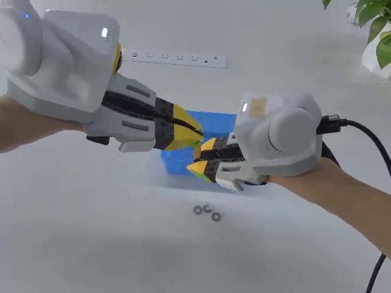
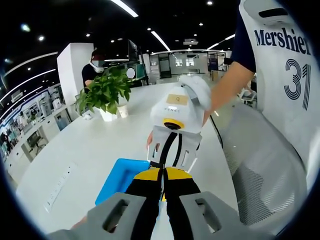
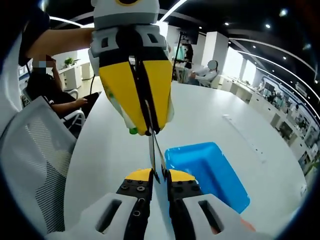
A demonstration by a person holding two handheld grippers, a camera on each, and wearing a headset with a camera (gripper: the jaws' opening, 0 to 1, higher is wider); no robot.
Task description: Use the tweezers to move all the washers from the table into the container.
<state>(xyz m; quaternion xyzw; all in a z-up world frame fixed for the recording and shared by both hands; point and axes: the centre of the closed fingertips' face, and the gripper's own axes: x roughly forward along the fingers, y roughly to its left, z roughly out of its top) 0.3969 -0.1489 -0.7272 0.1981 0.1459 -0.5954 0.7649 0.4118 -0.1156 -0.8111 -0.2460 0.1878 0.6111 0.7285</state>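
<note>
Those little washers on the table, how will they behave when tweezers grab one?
The washers look thin, flat and metallic: probably light, stiff, and slippery between the tweezers. Lying flat on the smooth table, one would likely slide when nudged. Dropped on edge, it might roll.

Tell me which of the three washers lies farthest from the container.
The right washer: it lies below the left washer and the middle washer in the head view, so farther from the container.
</note>
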